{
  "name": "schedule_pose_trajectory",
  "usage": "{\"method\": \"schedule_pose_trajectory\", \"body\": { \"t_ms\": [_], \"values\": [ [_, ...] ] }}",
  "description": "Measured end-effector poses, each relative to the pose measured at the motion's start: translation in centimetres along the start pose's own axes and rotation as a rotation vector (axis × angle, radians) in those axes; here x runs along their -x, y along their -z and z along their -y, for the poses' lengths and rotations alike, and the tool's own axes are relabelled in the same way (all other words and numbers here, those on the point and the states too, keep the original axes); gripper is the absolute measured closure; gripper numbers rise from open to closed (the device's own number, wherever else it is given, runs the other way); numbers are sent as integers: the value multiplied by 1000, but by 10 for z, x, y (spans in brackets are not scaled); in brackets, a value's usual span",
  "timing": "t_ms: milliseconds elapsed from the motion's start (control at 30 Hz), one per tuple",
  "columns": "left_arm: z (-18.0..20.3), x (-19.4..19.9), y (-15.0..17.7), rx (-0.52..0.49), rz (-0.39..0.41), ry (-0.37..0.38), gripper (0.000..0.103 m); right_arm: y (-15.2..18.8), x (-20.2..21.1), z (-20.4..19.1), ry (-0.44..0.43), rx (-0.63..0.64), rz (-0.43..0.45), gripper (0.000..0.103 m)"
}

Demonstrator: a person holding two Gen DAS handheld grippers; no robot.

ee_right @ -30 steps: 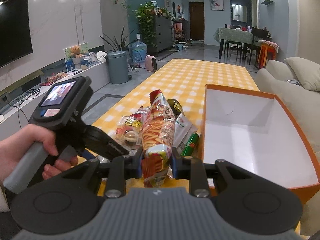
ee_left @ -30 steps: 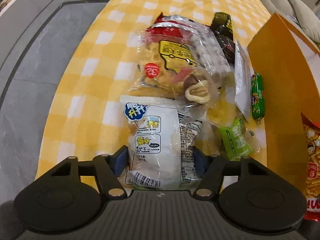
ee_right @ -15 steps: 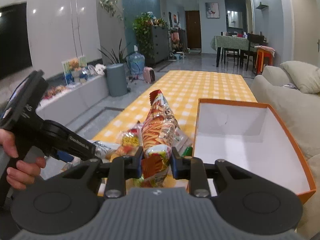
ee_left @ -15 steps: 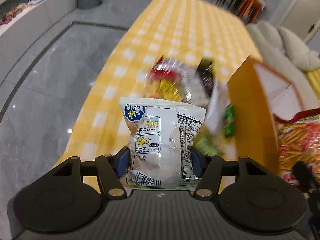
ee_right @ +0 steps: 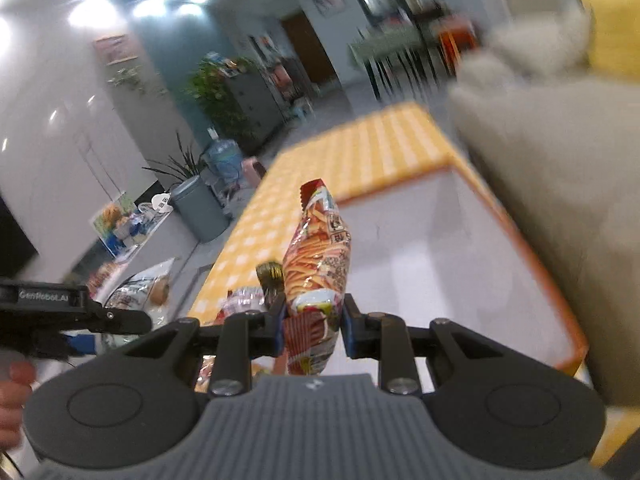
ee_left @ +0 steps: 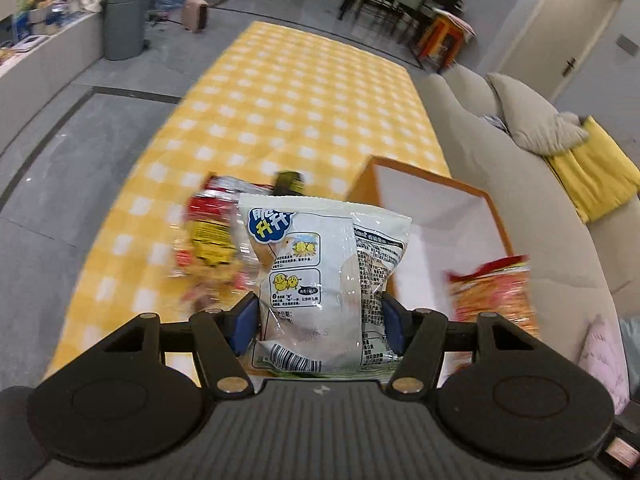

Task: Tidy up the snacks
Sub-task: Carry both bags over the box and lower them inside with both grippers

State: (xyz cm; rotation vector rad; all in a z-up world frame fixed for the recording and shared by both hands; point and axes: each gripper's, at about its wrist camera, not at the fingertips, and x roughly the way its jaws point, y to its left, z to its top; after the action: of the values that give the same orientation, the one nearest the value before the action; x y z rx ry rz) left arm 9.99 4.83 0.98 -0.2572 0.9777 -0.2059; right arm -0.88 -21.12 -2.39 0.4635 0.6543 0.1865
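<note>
My left gripper (ee_left: 318, 316) is shut on a white snack bag (ee_left: 320, 276) with a blue logo and holds it in the air above the table's near end. My right gripper (ee_right: 313, 328) is shut on a red and orange snack bag (ee_right: 318, 264) and holds it upright over the near left part of the orange box (ee_right: 472, 280) with a white inside. That red bag also shows at the right in the left wrist view (ee_left: 494, 296), over the box (ee_left: 432, 216). A blurred pile of snacks (ee_left: 208, 248) lies on the yellow checked tablecloth (ee_left: 288, 112).
A grey sofa (ee_left: 520, 184) with cushions runs along the table's right side. A grey bin (ee_left: 122, 22) and low shelf stand on the floor at the left. The left gripper's body and the person's hand show in the right wrist view (ee_right: 60, 316).
My left gripper has lifted the white bag off the pile and tilted up toward the box. My right gripper has carried the red bag right, over the box.
</note>
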Motion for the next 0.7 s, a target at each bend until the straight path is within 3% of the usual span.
{"method": "schedule_pose_trajectory", "body": {
  "t_ms": [167, 267, 500, 700],
  "values": [
    [15, -25, 5, 23, -18, 11, 32, 6, -26, 28, -52, -155, -145, 79],
    [16, -35, 13, -9, -21, 8, 32, 9, -35, 34, -57, -182, -183, 79],
    [0, -53, 16, 28, -78, 6, 32, 13, -57, 22, -46, -86, -240, 77],
    [-10, -55, 16, 54, -93, 33, 32, 12, -62, 19, -24, -27, -269, 68]
  ]
}}
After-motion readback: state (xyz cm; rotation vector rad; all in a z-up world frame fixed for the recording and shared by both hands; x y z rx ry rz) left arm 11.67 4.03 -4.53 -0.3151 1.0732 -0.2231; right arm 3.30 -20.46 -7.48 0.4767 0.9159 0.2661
